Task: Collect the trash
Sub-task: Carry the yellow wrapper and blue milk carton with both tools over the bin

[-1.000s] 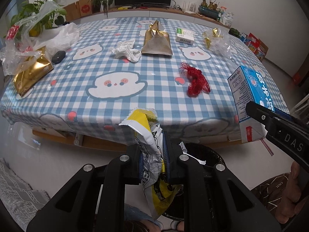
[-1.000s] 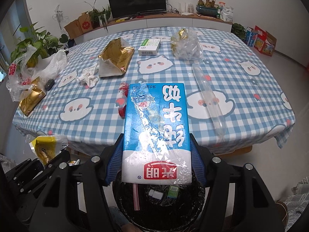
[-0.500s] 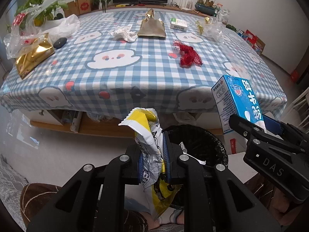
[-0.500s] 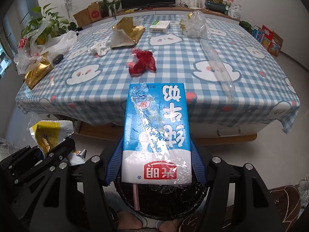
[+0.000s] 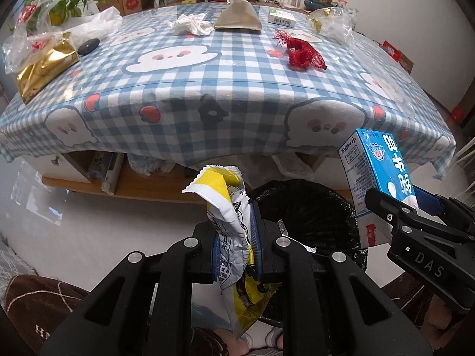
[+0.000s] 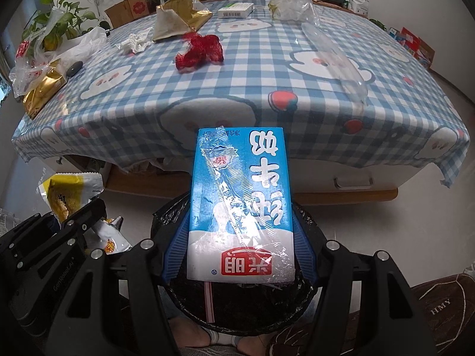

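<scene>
My left gripper is shut on a yellow and white snack wrapper, held just left of a black-lined trash bin on the floor. My right gripper is shut on a blue and white milk carton, held directly over the bin. The carton also shows in the left wrist view, and the wrapper in the right wrist view. More trash lies on the table: a red net, crumpled tissue, a gold bag.
The table with a blue checked cloth stands beyond the bin. On it are a gold pack, plastic bags, a small box and a long clear plastic tube. Brown slippers and feet show below.
Both grippers have drawn back and down from the table, still holding their items. The bin now shows fully beneath them and the table edge sits farther off.
</scene>
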Available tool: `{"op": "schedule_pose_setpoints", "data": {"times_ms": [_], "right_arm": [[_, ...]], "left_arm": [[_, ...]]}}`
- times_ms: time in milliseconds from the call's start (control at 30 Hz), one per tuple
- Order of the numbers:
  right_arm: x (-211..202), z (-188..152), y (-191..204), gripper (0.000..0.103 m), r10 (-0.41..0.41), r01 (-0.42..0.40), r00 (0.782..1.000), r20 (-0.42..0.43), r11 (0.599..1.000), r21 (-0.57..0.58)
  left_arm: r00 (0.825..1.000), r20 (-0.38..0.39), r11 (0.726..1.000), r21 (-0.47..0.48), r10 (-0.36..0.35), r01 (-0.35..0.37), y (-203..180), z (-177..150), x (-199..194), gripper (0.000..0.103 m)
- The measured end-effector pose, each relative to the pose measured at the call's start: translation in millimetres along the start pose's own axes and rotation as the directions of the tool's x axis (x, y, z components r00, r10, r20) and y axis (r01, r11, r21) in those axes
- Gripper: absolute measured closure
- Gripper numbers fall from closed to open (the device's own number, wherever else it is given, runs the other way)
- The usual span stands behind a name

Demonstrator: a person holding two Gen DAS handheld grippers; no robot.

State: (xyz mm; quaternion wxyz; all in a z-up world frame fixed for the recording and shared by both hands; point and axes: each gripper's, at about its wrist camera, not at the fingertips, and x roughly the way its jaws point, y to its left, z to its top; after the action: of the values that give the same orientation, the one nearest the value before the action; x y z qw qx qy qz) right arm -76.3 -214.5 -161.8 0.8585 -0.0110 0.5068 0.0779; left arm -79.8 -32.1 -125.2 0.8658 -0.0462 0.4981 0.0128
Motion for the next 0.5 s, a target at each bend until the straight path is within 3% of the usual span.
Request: {"op": "schedule_pose_setpoints", "data": {"times_ms": [500], "right_arm": [[55, -21, 3, 0.043, 0.005, -0.006, 0.998, -0.064, 1.0, -0.006]], "left_arm": [[0.998, -0.052, 0.998, -0.048, 0.047, -0.05, 11, -14, 48, 0.087]]}}
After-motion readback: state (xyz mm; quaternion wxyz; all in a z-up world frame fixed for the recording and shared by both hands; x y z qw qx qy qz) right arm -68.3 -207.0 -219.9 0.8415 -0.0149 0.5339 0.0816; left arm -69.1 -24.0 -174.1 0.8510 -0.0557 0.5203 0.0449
